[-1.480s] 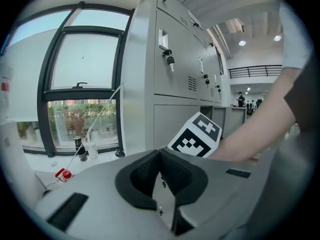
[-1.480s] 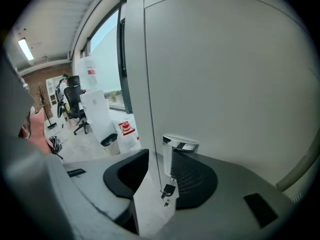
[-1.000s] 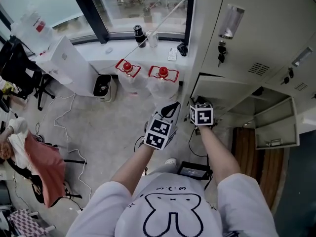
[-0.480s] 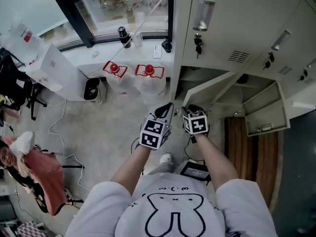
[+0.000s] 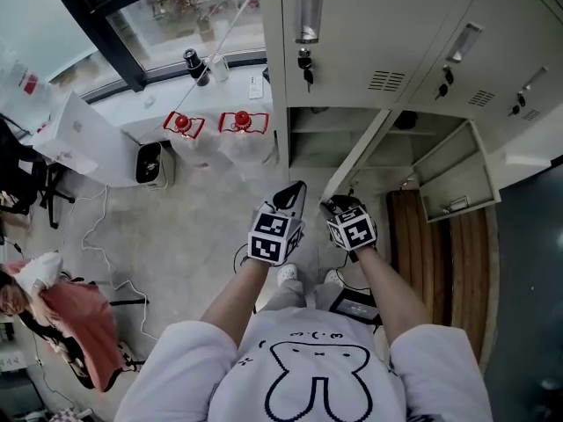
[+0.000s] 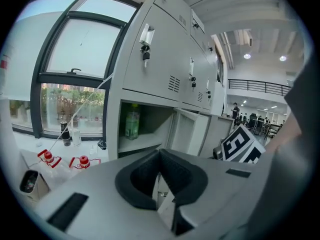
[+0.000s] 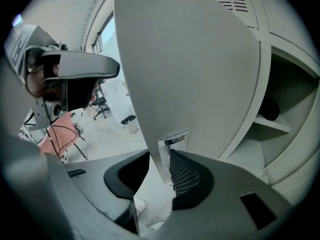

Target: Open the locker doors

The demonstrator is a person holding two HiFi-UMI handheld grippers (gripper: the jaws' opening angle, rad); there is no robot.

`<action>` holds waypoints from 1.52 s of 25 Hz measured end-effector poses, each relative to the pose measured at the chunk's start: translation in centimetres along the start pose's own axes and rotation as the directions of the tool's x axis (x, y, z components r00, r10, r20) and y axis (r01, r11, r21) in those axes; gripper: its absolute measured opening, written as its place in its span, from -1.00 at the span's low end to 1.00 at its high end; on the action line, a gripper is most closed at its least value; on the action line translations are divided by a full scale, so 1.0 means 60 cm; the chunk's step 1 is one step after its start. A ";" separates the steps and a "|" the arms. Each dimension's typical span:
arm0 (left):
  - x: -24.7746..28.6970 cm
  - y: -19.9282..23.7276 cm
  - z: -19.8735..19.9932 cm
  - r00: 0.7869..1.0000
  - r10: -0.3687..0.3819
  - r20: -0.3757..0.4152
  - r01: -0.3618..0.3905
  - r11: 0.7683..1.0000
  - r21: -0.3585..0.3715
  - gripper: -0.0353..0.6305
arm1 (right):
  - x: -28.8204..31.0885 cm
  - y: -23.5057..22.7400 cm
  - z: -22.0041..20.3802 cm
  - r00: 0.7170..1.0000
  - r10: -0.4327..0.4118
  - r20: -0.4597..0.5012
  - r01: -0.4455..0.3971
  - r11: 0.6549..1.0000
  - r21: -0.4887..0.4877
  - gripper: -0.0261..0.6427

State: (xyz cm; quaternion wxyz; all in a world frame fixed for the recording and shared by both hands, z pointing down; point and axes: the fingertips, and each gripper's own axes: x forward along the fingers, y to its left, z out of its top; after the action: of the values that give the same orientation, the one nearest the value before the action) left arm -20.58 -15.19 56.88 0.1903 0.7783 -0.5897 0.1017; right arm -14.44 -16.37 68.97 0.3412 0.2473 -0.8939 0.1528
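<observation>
Two grippers: side by side near the person, just short of the lockers.
R gripper: jaws astride the free edge of the door, one pad per face, just under its recessed handle. Jaws have just been closing w/ the door btwn them; pads look pressed on it.
L gripper: just left of R, clear of the door. Jaws together, nothing btwn them; points toward the open compartment.
Door: lower row, leftmost locker. Swung out toward the person, hinge end far right, free edge near, at R gripper. Vented outer face turned right.
Compartment: open, shelf inside w/ green bottle upright on it.
2nd door: next lower locker to the right, also open, swung right. Dark item on the shelf inside; can't tell what.
Upper row: doors closed, keys hanging in the leftmost lock.
Far left: window, can on the sill.
Floor below sill: left jug and right jug, both red-capped, close together, well apart from the grippers.
</observation>
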 end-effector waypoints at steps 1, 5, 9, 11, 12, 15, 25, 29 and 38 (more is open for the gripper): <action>0.004 -0.010 -0.001 1.000 -0.006 -0.003 0.006 1.000 0.003 -0.89 | -0.008 -0.003 -0.008 1.000 0.004 -0.006 -0.004 1.000 -0.010 -0.59; 0.017 -0.048 0.000 1.000 -0.028 -0.007 0.028 1.000 0.007 -0.89 | -0.041 -0.019 -0.040 0.999 0.004 -0.032 -0.005 0.998 -0.056 -0.60; 0.029 -0.086 0.005 0.999 -0.050 -0.010 0.050 0.999 0.015 -0.89 | -0.070 -0.038 -0.065 0.998 -0.012 -0.065 0.005 0.994 -0.106 -0.61; 0.034 -0.105 0.009 0.998 -0.062 -0.010 0.063 0.998 0.023 -0.89 | -0.085 -0.048 -0.077 0.996 -0.018 -0.083 0.008 0.994 -0.112 -0.61; 0.037 -0.115 0.011 0.998 -0.069 -0.010 0.070 0.997 0.028 -0.89 | -0.093 -0.053 -0.084 0.996 -0.020 -0.092 0.011 0.994 -0.106 -0.62; 0.046 -0.147 0.018 0.995 -0.097 -0.012 0.097 0.994 0.050 -0.89 | -0.114 -0.077 -0.109 0.993 -0.039 -0.115 0.032 0.997 -0.069 -0.66; 0.080 -0.203 0.078 0.988 -0.149 0.028 0.145 0.984 0.101 -0.89 | -0.196 -0.130 -0.126 0.995 -0.030 -0.096 0.035 0.998 0.055 -0.73; 0.089 -0.224 0.124 0.980 -0.189 0.055 0.179 0.974 0.140 -0.89 | -0.243 -0.153 -0.104 0.997 -0.037 -0.072 0.039 0.999 0.027 -0.73; 0.095 -0.298 0.253 0.940 -0.319 0.124 0.282 0.926 0.251 -0.89 | -0.385 -0.224 0.048 0.979 -0.140 0.146 0.142 0.990 -0.004 -0.88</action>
State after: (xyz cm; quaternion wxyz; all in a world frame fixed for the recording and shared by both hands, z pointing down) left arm -2.85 -22.38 42.17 0.0638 0.8820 -0.4609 0.0749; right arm 6.23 -21.01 52.48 0.2869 0.3180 -0.8977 0.1032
